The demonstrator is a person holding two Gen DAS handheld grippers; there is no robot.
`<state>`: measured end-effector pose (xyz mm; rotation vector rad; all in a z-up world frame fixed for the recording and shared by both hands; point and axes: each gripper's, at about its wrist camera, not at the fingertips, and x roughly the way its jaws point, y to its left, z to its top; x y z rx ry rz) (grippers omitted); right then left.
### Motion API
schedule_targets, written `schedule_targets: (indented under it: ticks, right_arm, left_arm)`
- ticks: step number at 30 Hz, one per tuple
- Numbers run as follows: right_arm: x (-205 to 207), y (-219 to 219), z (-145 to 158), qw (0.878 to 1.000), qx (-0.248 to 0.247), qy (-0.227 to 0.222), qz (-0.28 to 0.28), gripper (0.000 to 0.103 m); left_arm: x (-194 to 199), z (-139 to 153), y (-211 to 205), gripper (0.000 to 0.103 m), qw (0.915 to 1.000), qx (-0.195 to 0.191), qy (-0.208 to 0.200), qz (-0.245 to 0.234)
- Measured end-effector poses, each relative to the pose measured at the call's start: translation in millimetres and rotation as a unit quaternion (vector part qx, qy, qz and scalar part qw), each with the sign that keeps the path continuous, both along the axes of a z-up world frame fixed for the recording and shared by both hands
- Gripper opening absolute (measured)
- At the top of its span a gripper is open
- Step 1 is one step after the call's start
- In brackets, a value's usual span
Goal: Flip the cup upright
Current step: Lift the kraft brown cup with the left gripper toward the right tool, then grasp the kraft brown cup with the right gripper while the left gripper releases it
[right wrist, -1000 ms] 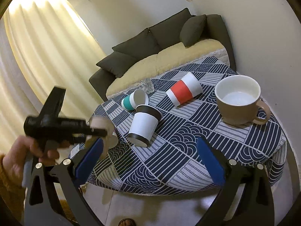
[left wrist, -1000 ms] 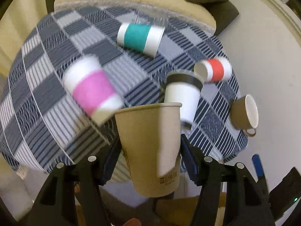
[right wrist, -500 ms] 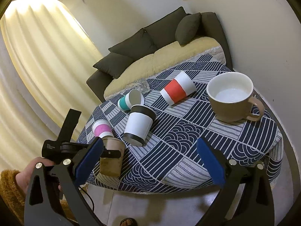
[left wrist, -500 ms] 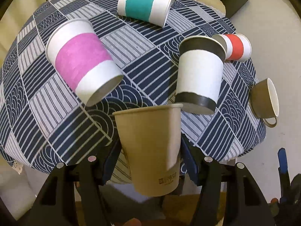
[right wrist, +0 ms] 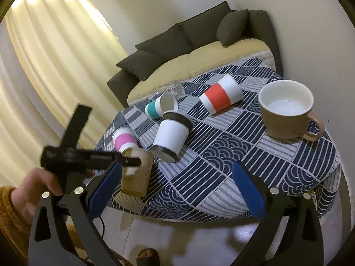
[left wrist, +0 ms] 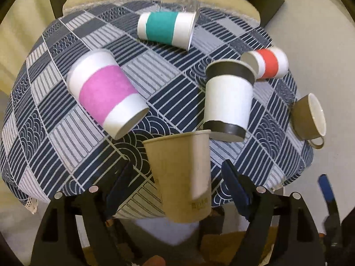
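Observation:
A plain brown paper cup (left wrist: pixel 184 175) stands upright, rim up, between the fingers of my left gripper (left wrist: pixel 177 181). The jaws have parted and gaps show on both sides of the cup. It sits at the near left edge of the round patterned table (left wrist: pixel 55 146). In the right wrist view the same cup (right wrist: pixel 136 173) shows at the table's edge beside the left gripper's body (right wrist: pixel 88 157). My right gripper (right wrist: pixel 175 190) is open and empty, held in front of the table.
Lying on their sides are a pink-banded cup (left wrist: pixel 106 93), a teal-banded cup (left wrist: pixel 166 30), a black-and-white cup (left wrist: pixel 226 99) and a red-banded cup (left wrist: pixel 268 65). A brown mug (right wrist: pixel 286 110) stands upright at the right. A clear glass (left wrist: pixel 179 1) lies at the far edge, a sofa (right wrist: pixel 188 44) behind.
My left gripper carried the brown cup over the table's near edge, then opened; the cup now stands free between the fingers. My right gripper stayed open and shifted slightly.

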<state>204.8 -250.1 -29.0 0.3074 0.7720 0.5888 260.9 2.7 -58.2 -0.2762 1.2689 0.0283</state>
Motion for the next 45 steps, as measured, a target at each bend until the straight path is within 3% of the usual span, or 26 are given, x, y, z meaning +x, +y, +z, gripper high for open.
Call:
schedule_targets:
  ticks: [5, 14, 18, 25, 29, 31, 34, 45]
  right_arm:
    - [-5.8, 17.7, -2.6, 1.000, -0.019, 0.003, 0.023, 0.098]
    - [-15.4, 54.8, 0.7, 0.997, -0.060, 0.003, 0.049, 0.098]
    - [-15.4, 76.3, 2.7, 0.995, -0.082, 0.011, 0.063, 0.098]
    - [-1.4, 120.9, -4.1, 0.986, -0.121, 0.042, 0.104, 0.098]
    - [19.2, 145.9, -17.4, 0.977, -0.158, 0.091, 0.111, 0.098]
    - [29.5, 157.9, -24.1, 0.972, -0.172, 0.113, 0.114, 0.098]
    - [40.5, 173.7, -31.1, 0.964, -0.192, 0.143, 0.114, 0.098]
    - [82.3, 209.2, -45.9, 0.932, -0.253, 0.237, 0.110, 0.094]
  left_arm:
    - [-16.8, 19.1, 7.6, 0.080, 0.9995, 0.004, -0.030, -0.003]
    - [-73.2, 37.9, 39.1, 0.080, 0.9952, -0.033, -0.090, 0.017]
    - [-103.8, 33.4, 56.9, 0.080, 0.9911, -0.057, -0.113, 0.041]
    - [-142.7, 14.7, 78.4, 0.080, 0.9785, -0.061, -0.180, 0.080]
    - [-156.0, 2.0, 82.0, 0.080, 0.9715, -0.048, -0.216, 0.086]
    - [-161.4, -3.4, 84.1, 0.080, 0.9690, -0.062, -0.224, 0.083]
    - [-164.9, -8.2, 85.4, 0.080, 0.9675, -0.071, -0.232, 0.072]
    - [-150.6, -30.7, 101.3, 0.080, 0.9730, -0.111, -0.191, 0.067]
